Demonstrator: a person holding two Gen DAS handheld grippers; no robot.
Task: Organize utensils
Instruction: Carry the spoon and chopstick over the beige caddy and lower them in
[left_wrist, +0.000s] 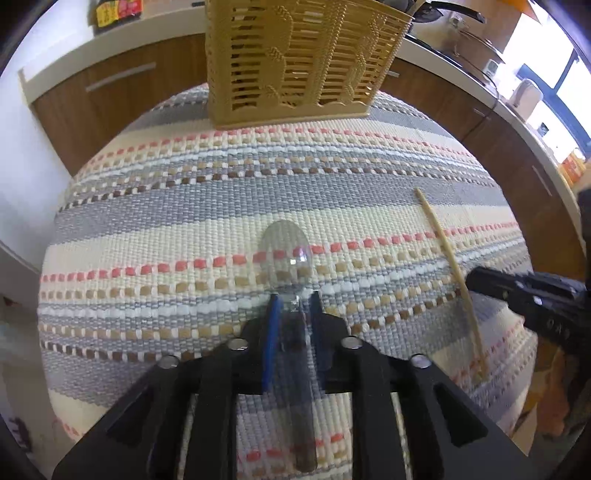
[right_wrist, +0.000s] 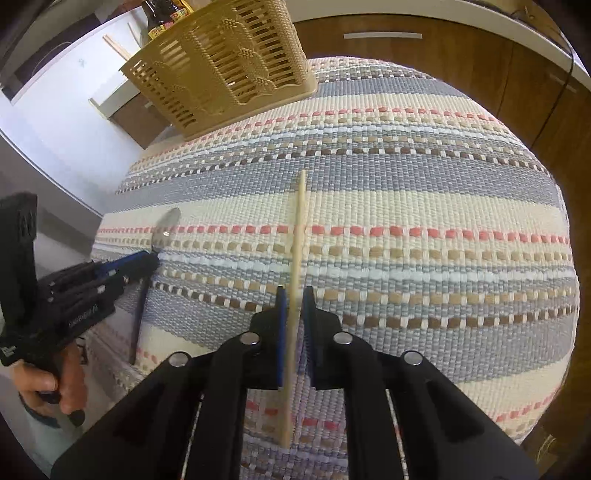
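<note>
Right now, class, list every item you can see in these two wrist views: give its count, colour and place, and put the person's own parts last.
spoon: one, clear plastic, lying on the mat, handle between the left jaws
chopstick: one, pale wood, on the mat, shaft between the right jaws
basket: one, tan slatted plastic, at the mat's far edge
mat: one, woven, striped grey, cream, pink and brown, covering the table
bottle: one, dark with a yellow label, on the counter behind the basket
cabinets: brown wood, below the white counter
left gripper: one, black with blue pads
right gripper: one, black with blue pads
hand: one, holding the left gripper's handle
</note>
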